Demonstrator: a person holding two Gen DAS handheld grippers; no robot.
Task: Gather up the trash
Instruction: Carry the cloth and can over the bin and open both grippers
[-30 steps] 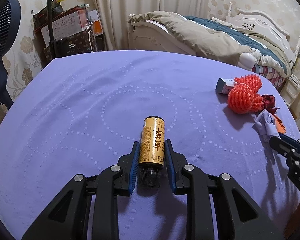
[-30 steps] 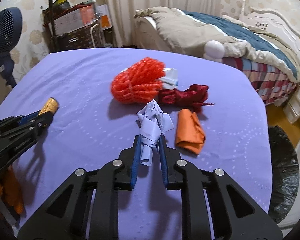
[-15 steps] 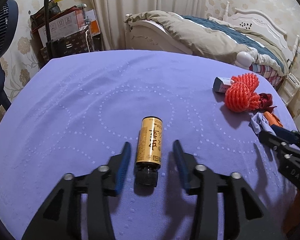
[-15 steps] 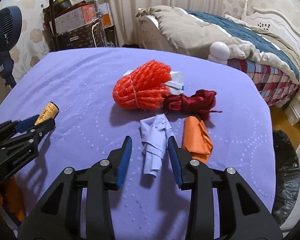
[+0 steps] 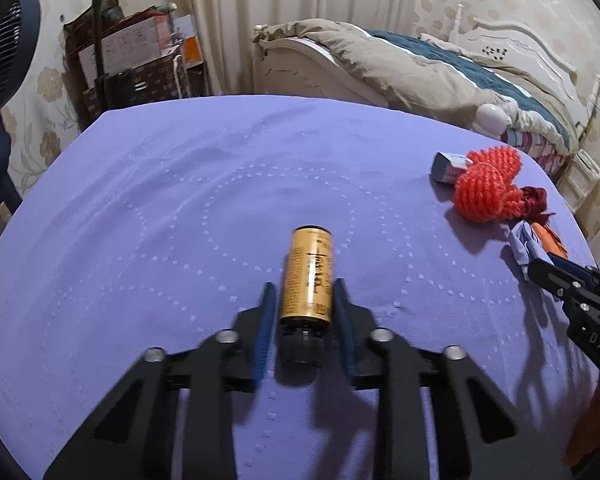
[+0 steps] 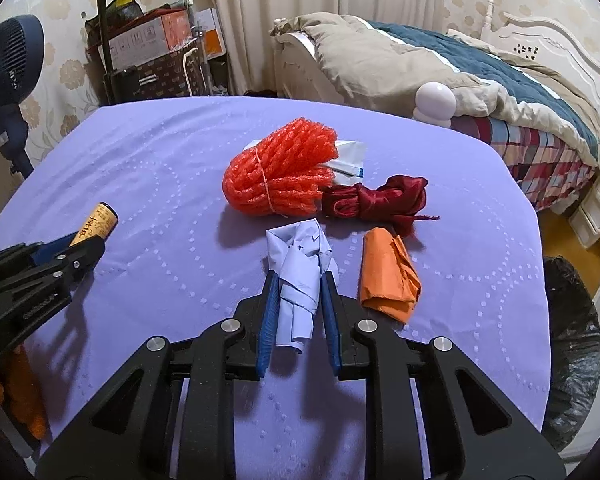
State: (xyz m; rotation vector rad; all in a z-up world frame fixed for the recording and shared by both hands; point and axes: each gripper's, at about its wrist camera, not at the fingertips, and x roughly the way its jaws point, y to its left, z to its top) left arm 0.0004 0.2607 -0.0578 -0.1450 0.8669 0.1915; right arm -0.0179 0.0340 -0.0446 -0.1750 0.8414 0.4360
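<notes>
Evidently little is collected: the left hand-held gripper [image 5: 303,300] brackets the gold bottle [image 5: 308,276] at frame centre, seemingly ungripped; the right hand-held gripper [image 6: 299,295] straddles crumpled blue paper [image 6: 300,268], apparently unclamped. Everything remains on the desk [image 6: 160,168].

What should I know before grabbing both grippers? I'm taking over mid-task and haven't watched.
Left gripper: jaws flank the gold bottle lying on the purple table; grip unclear.
Right gripper: jaws flank the crumpled blue paper; grip unclear.
Also on the table: red foam net, dark red ribbon, orange paper, small carton.
Nothing visibly binned; black bag sits right of the table.
</notes>
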